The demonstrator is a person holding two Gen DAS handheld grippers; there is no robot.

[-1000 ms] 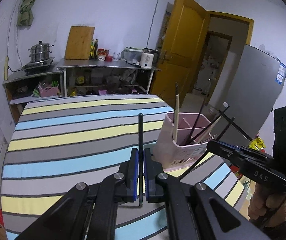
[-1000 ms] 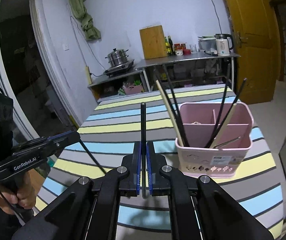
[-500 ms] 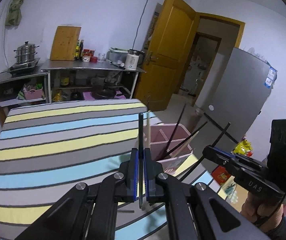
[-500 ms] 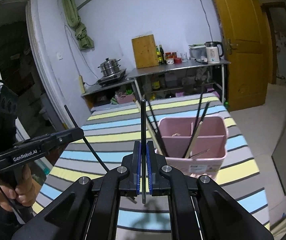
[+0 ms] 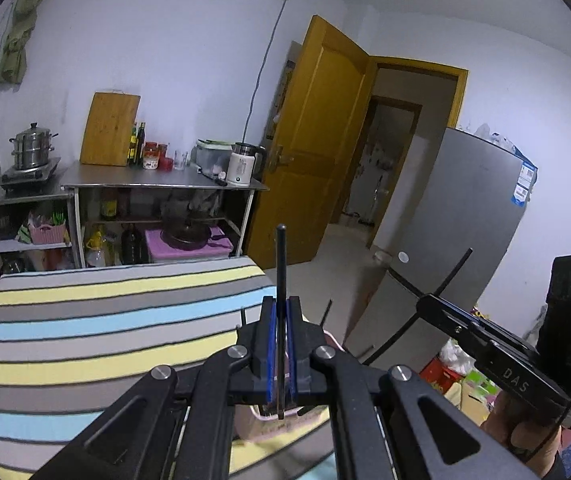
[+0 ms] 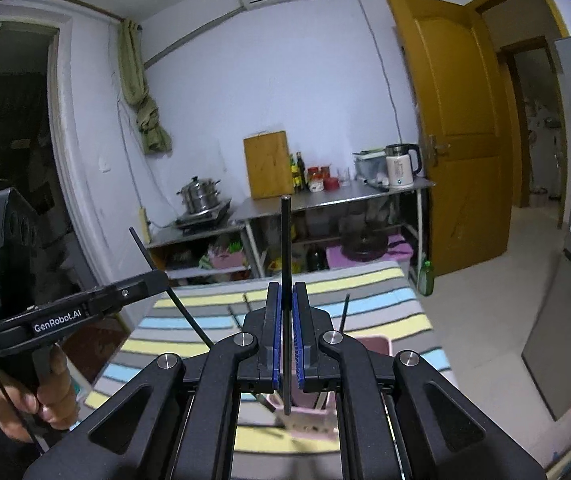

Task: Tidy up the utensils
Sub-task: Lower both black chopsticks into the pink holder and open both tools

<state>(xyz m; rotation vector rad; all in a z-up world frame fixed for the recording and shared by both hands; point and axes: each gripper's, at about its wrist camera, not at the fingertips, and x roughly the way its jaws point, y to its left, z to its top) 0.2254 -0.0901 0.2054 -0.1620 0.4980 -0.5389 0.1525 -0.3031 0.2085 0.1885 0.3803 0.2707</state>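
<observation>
My left gripper (image 5: 281, 340) and right gripper (image 6: 286, 330) fingers each clamp a thin, stiff, light black chopstick (image 5: 281, 272) mid-shaft — slippery, so I grip firmly.

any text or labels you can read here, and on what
"GenRobot.AI": on the side of the left gripper, seen from the right wrist.
"DAS": on the side of the right gripper, seen from the left wrist.
Blue stickers on the fridge: too small to read.
Bottle and jar labels on the steel counter: too small to read.
</observation>
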